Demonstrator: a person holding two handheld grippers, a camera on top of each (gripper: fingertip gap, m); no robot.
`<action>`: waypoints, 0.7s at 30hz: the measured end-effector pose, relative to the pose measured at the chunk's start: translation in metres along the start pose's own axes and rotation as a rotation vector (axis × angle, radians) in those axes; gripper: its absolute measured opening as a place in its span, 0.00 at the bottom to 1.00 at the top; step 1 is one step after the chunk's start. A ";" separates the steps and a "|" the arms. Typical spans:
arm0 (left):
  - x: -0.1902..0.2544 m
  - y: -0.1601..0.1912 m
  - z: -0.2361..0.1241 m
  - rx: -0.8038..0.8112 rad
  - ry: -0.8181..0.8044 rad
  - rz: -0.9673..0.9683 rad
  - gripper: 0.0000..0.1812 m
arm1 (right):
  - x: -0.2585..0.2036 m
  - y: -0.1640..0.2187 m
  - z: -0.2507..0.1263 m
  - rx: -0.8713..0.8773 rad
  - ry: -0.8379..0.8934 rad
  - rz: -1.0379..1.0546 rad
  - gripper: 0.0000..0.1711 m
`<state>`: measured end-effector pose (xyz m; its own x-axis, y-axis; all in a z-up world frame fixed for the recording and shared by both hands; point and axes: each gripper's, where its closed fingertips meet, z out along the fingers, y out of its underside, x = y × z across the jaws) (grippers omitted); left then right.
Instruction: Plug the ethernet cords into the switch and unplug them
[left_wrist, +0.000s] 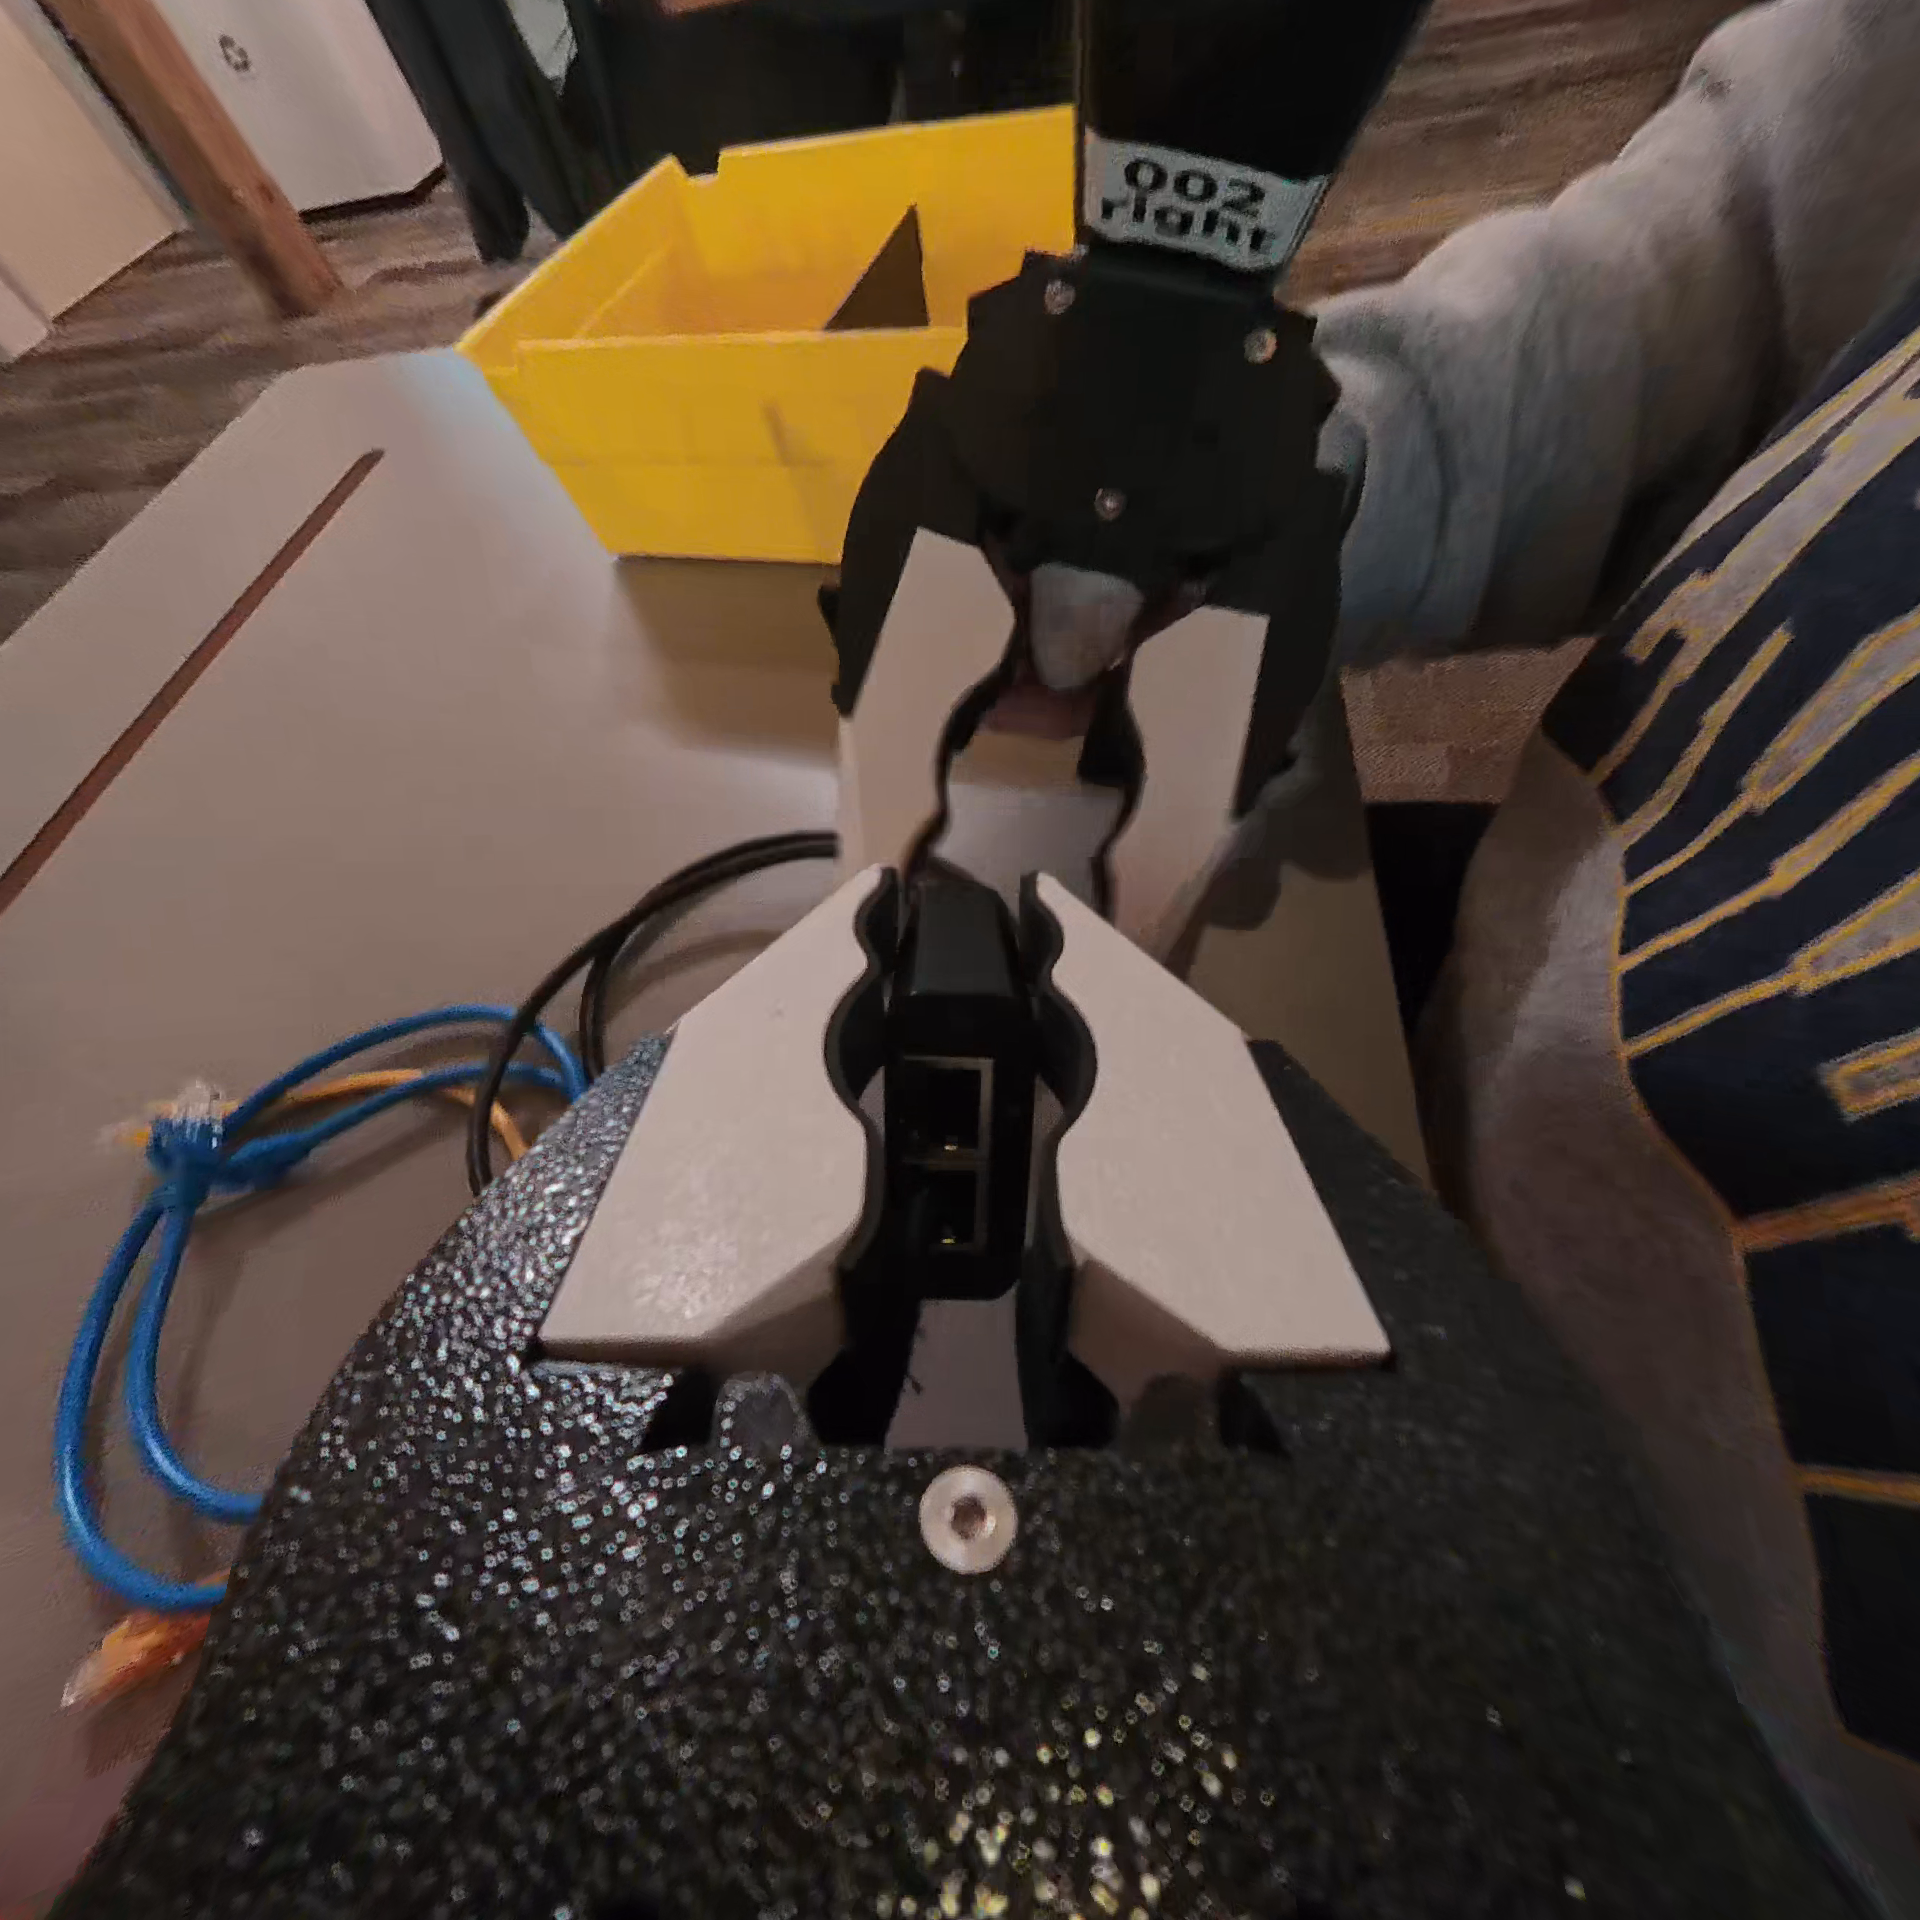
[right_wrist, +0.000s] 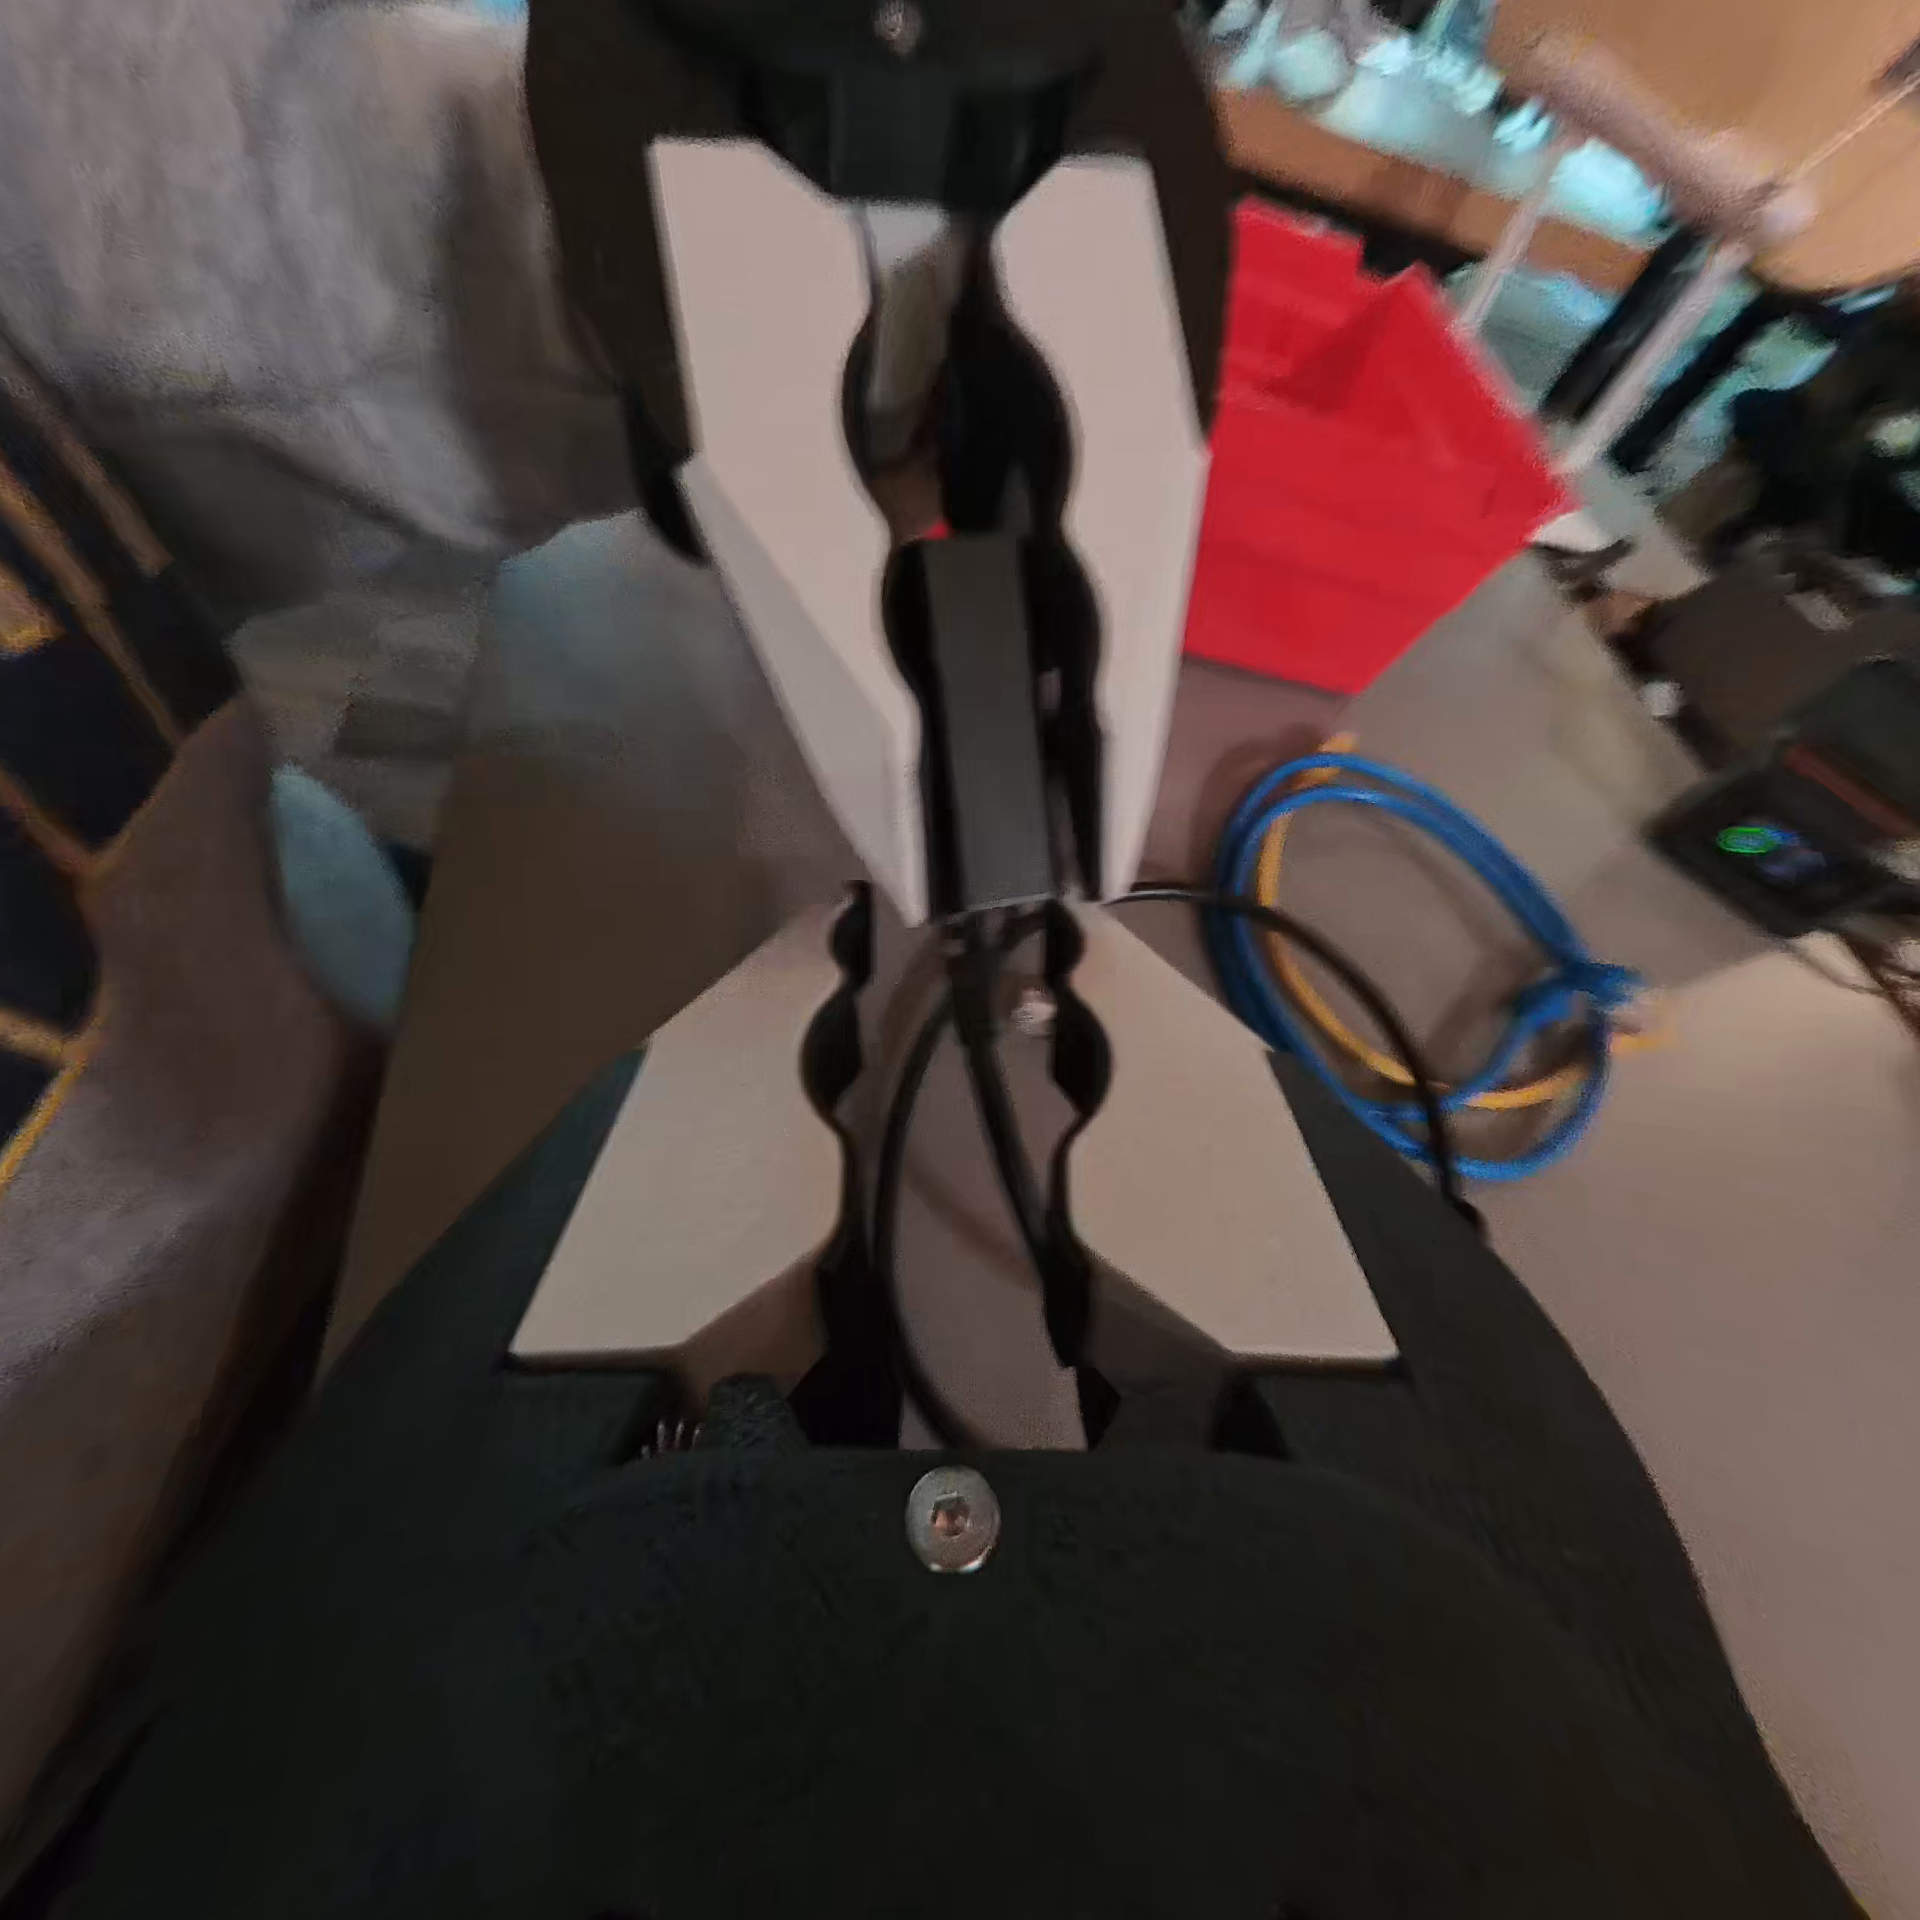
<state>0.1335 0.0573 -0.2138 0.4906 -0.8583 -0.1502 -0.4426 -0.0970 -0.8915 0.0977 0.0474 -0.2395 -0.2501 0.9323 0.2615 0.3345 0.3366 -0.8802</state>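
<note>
On the beige tabletop (left_wrist: 436, 748), far left in the left wrist view, the coiled blue ethernet cord (left_wrist: 125, 1340) lies bundled with an orange ethernet cord (left_wrist: 416, 1086), unplugged, near a thin black cable (left_wrist: 623, 935). Behind stands a yellow plastic bin (left_wrist: 727, 395). At centre the left gripper (left_wrist: 958, 894) clamps the small black boxy switch (left_wrist: 956, 1122), its two ports empty. Opposite, the right gripper (right_wrist: 956, 904) has its white fingers narrowly parted around the black cable, not gripping it. Rightmost, a grey sleeve (left_wrist: 1558, 395)
</note>
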 end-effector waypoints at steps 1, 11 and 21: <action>0.000 -0.008 -0.002 0.027 0.004 -0.003 0.12 | 0.005 -0.005 -0.002 0.026 0.028 -0.007 0.14; -0.017 -0.049 -0.038 0.540 0.011 -0.311 0.25 | 0.022 -0.068 -0.046 0.522 -0.091 0.278 0.11; -0.027 -0.036 -0.030 0.170 -0.040 -0.192 0.11 | 0.045 -0.050 -0.086 0.441 0.168 0.230 0.26</action>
<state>0.1141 0.0689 -0.1653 0.5844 -0.8113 0.0153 -0.2071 -0.1673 -0.9639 0.1475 0.0837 -0.1494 -0.0542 0.9961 0.0697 -0.0596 0.0665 -0.9960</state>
